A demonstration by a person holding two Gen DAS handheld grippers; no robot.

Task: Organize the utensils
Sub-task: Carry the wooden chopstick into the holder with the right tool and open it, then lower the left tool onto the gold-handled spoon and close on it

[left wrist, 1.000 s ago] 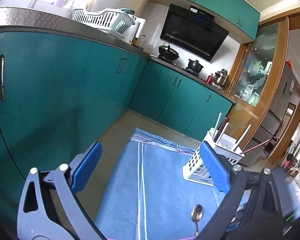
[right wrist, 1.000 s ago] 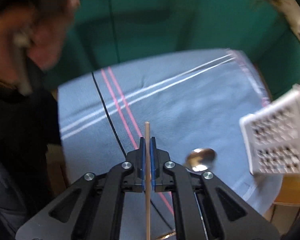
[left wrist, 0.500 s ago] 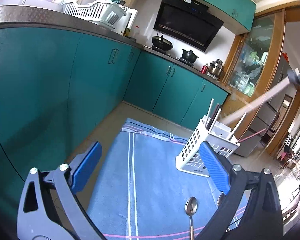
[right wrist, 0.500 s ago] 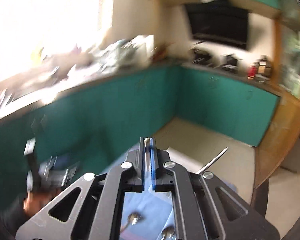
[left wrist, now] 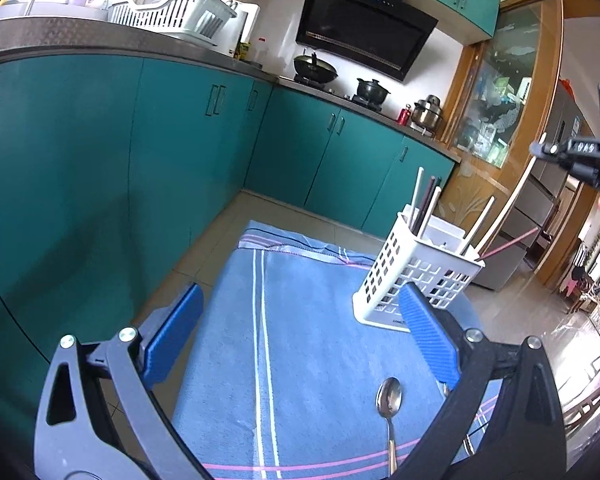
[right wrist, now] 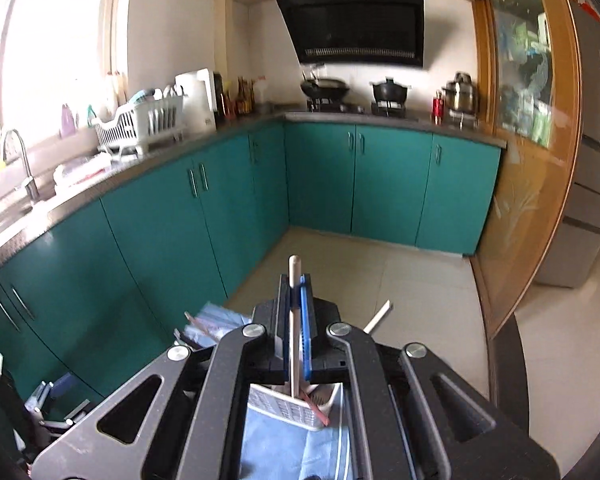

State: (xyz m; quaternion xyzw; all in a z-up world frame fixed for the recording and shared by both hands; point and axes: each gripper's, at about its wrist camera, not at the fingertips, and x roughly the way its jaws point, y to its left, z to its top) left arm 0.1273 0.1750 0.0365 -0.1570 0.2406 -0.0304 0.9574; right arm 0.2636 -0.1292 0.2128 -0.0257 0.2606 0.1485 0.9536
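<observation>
The right gripper point(right wrist: 296, 312) is held high above the white utensil caddy point(left wrist: 418, 276), pointing out toward the teal cabinets point(right wrist: 172, 216) rather than down. Its blue pads point(right wrist: 305, 320) are pressed together on a pale wooden chopstick point(right wrist: 295, 344), whose lower end reaches into the caddy's open top among the sticks already standing there.

The left gripper point(left wrist: 300, 340) hovers low over the blue striped cloth point(left wrist: 300, 320), level with it — jaws spread wide, gripping nothing. The caddy stands near the cloth's far right edge, with bare cloth to its left. A metal spoon point(left wrist: 389, 400) lies on the cloth near the right finger, apart from the caddy.
</observation>
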